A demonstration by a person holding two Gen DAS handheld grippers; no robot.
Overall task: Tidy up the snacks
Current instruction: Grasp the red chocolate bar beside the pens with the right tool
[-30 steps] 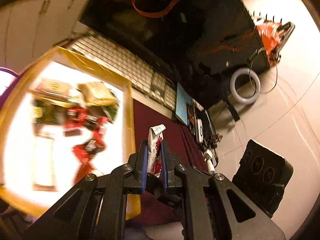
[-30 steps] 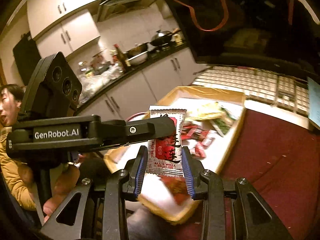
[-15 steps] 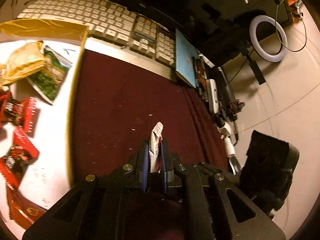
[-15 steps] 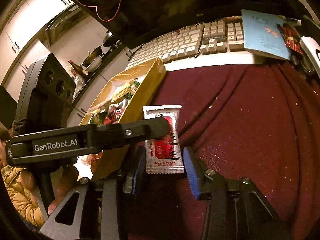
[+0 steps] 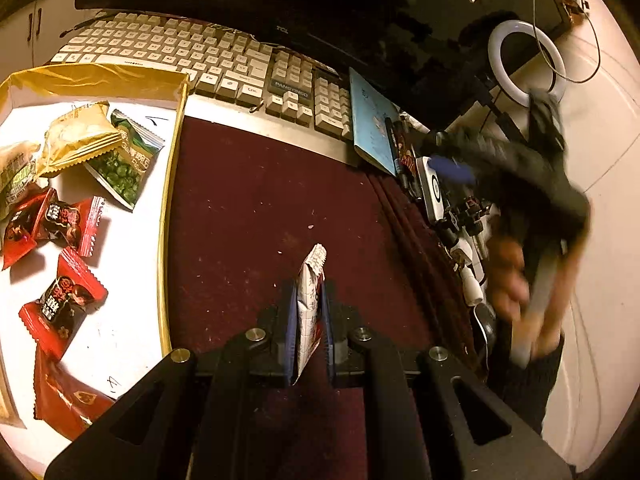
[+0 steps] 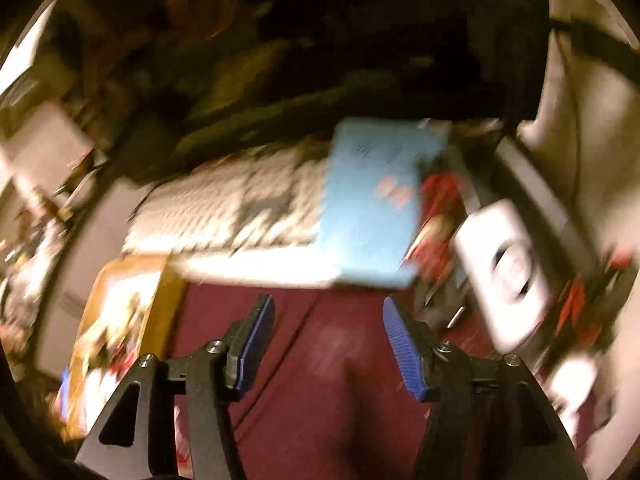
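Observation:
My left gripper (image 5: 307, 300) is shut on a white and red snack packet (image 5: 310, 280), held edge-on just above the dark red cloth (image 5: 256, 208). A gold-rimmed box (image 5: 170, 184) at the left holds several snack packs: red ones (image 5: 60, 304), a green pea pack (image 5: 128, 160) and a gold pack (image 5: 80, 136). My right gripper (image 6: 328, 340) is open and empty over the cloth (image 6: 320, 400); its view is blurred. It shows as a dark blur (image 5: 532, 184) at the right of the left wrist view.
A white keyboard (image 5: 208, 64) lies behind the cloth, with a blue notebook (image 5: 374, 124) (image 6: 372, 200) at its right end. Small devices and cables (image 5: 452, 208) crowd the cloth's right edge. A ring light (image 5: 524, 60) stands at the back right.
My right gripper let go of the packet, opened wide and swung off to the right. My left gripper kept hold of the packet and lowered it over the cloth beside the box.

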